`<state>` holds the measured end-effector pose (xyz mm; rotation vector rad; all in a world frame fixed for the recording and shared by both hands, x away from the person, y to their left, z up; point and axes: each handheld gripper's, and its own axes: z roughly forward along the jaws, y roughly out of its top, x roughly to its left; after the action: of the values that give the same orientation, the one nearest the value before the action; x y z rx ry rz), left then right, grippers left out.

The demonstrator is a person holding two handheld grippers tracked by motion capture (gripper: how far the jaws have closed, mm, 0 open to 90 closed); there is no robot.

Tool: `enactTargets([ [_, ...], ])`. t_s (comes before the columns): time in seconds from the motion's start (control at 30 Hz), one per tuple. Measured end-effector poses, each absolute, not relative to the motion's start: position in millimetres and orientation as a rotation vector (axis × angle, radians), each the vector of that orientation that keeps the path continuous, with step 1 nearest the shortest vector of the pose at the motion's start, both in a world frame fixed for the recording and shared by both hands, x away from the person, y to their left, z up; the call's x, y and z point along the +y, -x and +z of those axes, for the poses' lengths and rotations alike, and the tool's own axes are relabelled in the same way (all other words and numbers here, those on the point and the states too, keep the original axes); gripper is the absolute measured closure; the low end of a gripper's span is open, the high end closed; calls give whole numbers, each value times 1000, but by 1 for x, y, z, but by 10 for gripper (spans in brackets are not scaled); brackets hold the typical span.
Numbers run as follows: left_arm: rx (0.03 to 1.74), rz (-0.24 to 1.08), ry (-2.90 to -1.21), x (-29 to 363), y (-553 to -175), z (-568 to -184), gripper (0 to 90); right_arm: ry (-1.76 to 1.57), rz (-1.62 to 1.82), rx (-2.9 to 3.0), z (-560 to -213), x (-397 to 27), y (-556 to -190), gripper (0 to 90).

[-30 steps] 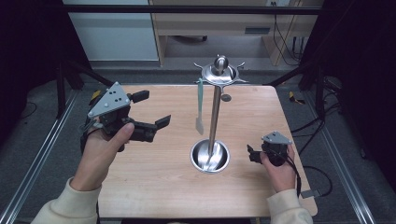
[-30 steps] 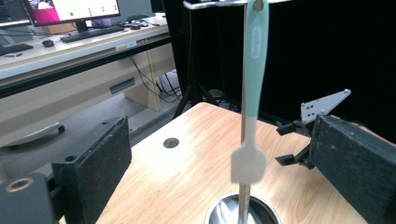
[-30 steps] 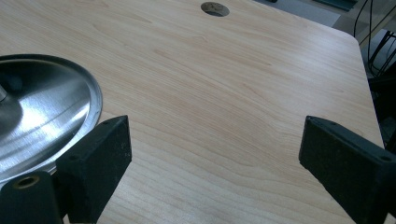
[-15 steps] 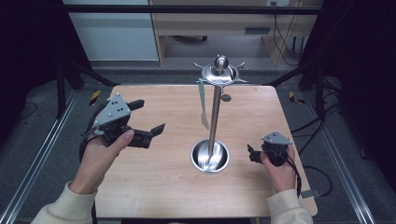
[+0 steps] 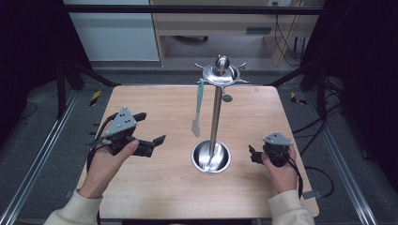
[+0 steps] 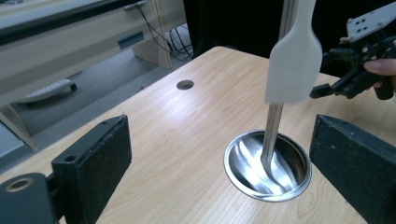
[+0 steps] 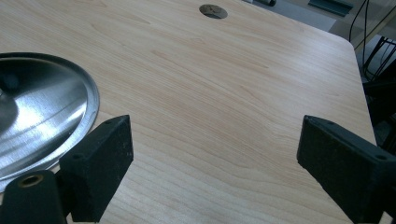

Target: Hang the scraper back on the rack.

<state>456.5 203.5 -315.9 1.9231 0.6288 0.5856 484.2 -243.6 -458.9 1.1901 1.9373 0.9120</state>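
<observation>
Your left gripper (image 5: 149,132) has sunk toward the worktop (image 5: 164,187); the right gripper's (image 5: 253,154) jaws have just been narrowing, nothing between them.

Both pairs of jaws stand wide and empty. The spatula (image 5: 198,108) hangs upright from the steel stand (image 5: 216,112), blade down, above the empty base dish (image 6: 299,182). You'll find no readable writing.

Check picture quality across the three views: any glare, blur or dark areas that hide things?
High view: the table is evenly lit, the surroundings fall into black, and the picture is soft overall. Left gripper view: streaky reflections on the steel base, while the pale spatula up close looks slightly soft. Right gripper view: wood grain is sharp, with bright glare on the dish rim.
</observation>
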Motion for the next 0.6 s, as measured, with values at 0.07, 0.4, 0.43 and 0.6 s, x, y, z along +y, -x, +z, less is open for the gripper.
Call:
enactTargets([
  [0.07,639,577,-1937,204,-460,-325,52,-1192,911,1935,-458,-243,-483,110],
  [0.4,697,548,-1938,213,-468,-352,53,-1193,909,1939,-459,-243,-485,106],
  [0.43,710,545,-1941,214,-469,-357,52,-1194,908,1939,-459,-242,-484,104],
  [0.6,756,547,-1973,220,-477,-380,51,-1190,895,1943,-460,-239,-485,99],
])
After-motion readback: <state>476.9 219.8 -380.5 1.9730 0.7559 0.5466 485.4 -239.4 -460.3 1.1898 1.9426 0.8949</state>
